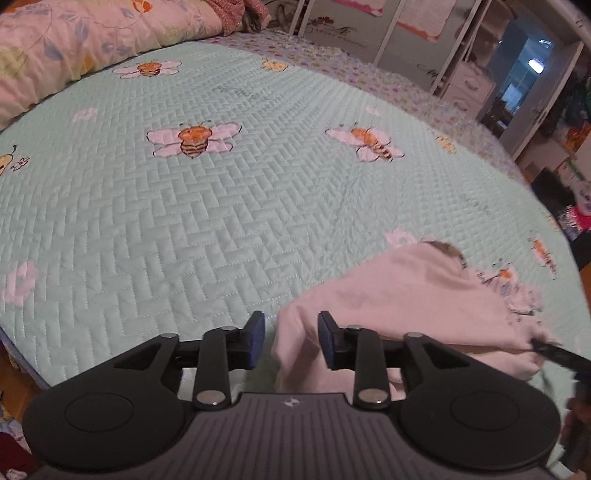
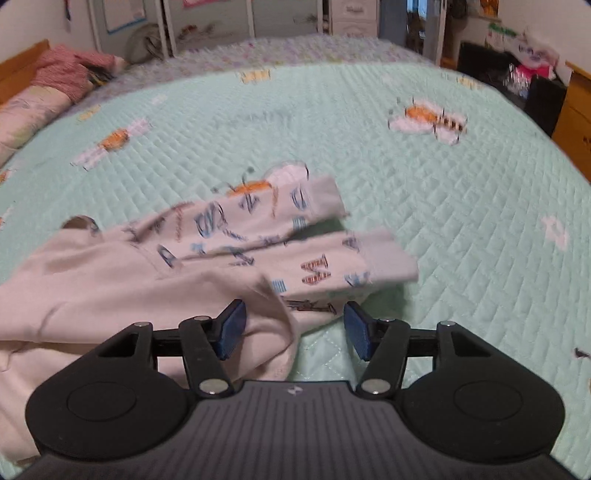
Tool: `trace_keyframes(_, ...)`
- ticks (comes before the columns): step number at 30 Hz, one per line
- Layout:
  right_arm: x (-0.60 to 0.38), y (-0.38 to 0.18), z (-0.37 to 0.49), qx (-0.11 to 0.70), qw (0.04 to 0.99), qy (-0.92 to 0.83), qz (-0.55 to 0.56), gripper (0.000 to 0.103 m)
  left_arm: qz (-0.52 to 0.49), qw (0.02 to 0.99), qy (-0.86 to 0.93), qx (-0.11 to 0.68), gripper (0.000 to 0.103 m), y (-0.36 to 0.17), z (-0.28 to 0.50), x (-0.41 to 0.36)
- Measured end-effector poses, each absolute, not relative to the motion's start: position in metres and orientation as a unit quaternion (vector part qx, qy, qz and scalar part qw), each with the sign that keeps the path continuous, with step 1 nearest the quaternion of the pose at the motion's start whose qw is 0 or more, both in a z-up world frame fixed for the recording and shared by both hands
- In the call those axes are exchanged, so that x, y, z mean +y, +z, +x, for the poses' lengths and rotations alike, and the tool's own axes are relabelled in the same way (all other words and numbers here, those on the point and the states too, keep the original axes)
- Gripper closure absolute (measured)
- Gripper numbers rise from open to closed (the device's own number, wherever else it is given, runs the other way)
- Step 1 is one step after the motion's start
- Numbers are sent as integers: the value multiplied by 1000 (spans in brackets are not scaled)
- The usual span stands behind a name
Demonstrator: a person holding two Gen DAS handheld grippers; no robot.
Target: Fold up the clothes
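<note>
Pale pink garment [image 2: 122, 291] w/ printed sleeves is lying crumpled on green bee quilt [image 1: 221, 221], left gripper [image 1: 291, 339] & right gripper [image 2: 293, 330] both hovering apart over its edge, clamping nothing.

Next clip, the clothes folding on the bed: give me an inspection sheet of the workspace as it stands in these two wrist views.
Surface: mint quilted bedspread with bee prints, flat.
Job's things: one pale pink garment, partly folded, its lettered sleeves laid across the top; blurred in the right wrist view.
Clutter: rolled floral duvet and a reddish cloth at the far end of the bed.
Grippers: left tool open, garment edge between its pads, not pinched; right tool open, a fold lying against its left pad.
Cables: nothing seen.
Surroundings: white cupboards behind the bed, wooden furniture and piled items to the right.
</note>
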State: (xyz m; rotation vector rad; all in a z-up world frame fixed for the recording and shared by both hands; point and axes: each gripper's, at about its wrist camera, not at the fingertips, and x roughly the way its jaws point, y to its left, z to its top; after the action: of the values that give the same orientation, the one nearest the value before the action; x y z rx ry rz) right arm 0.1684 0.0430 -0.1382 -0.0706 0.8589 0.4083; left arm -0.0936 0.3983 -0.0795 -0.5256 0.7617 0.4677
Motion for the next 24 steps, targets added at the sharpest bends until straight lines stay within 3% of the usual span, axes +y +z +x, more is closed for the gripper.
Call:
trace_keyframes(1, 44, -143, 169, 417, 885, 204, -25, 68, -252, 870, 219, 362, 62, -79, -96, 400)
trace_keyframes(3, 48, -145, 167, 414, 885, 212, -17, 87, -261, 871, 210, 359, 61, -77, -100, 402)
trace_keyframes(7, 60, -117, 140, 377, 894, 243, -9, 97, -277, 879, 173, 347, 61, -72, -104, 402)
trace_keyframes(12, 96, -70, 81, 325, 879, 350, -15, 97, -294, 892, 120, 321, 47, -64, -109, 392)
trace_keyframes(15, 140, -58, 22, 327, 804, 495, -36, 97, -313, 889, 106, 316, 47, -65, -109, 388)
trace_keyframes(18, 178, -81, -28, 354, 741, 557, -123, 95, -324, 883, 106, 322, 47, -67, -107, 384)
trace_keyframes(21, 194, -102, -59, 367, 718, 563, -182, 87, -297, 884, 120, 342, 47, -67, -103, 377)
trace_keyframes(23, 181, -101, -57, 361, 734, 550, -169, 74, -285, 883, 127, 351, 47, -70, -101, 373)
trace_keyframes(24, 172, -97, -52, 361, 743, 543, -151, 62, -286, 881, 128, 354, 47, -73, -100, 373)
